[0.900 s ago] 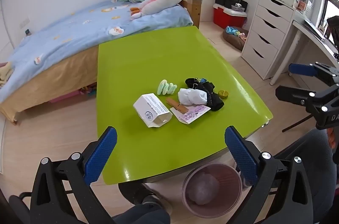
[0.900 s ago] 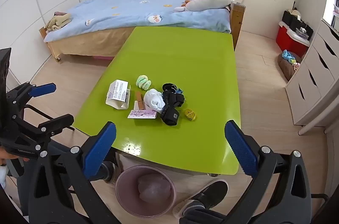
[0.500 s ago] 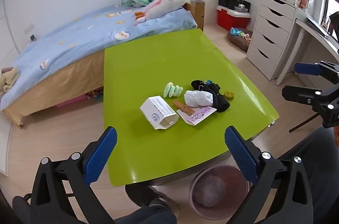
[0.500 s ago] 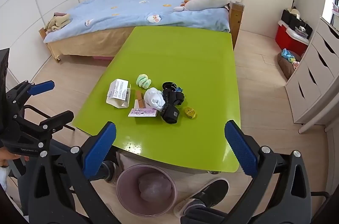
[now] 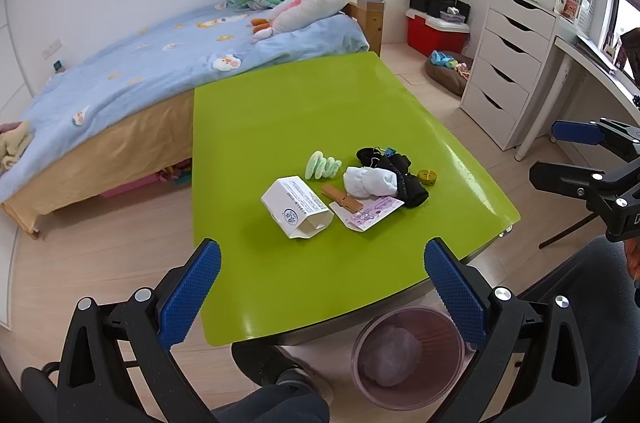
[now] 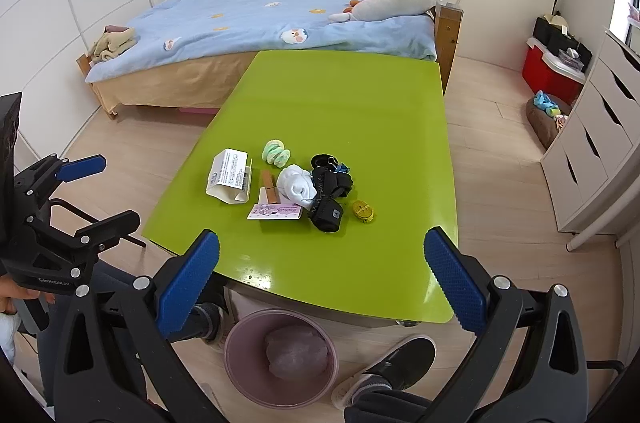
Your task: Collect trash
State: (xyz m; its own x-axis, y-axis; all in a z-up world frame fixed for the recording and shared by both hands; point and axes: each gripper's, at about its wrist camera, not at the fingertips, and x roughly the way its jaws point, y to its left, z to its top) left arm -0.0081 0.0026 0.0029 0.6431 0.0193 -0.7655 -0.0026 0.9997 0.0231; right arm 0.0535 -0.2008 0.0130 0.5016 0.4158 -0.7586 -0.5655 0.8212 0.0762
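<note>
On the green table (image 5: 280,111) (image 6: 344,103) lies a small pile: a white carton (image 5: 297,206) (image 6: 230,175) on its side, a pink printed wrapper (image 5: 374,213) (image 6: 275,211), a brown clothespin (image 5: 342,198) (image 6: 269,186), a white sock (image 5: 370,180) (image 6: 296,183), black cloth items (image 5: 404,179) (image 6: 328,199), a green hair coil (image 5: 322,166) (image 6: 275,151) and a yellow tape roll (image 5: 427,176) (image 6: 363,211). A pink bin (image 5: 408,355) (image 6: 280,357) stands on the floor under the near edge. My left gripper (image 5: 320,287) and right gripper (image 6: 320,283) hang open above the near edge, both empty.
A bed with a blue cover (image 5: 140,71) (image 6: 264,11) and plush toys sits behind the table. White drawers (image 5: 508,63) (image 6: 600,151) and a desk stand to the right. A person's legs and shoes (image 6: 392,371) are by the bin.
The left wrist view has shifted a little, so the table and pile sit further right in it. The right wrist view is almost the same. Both grippers stay open.
</note>
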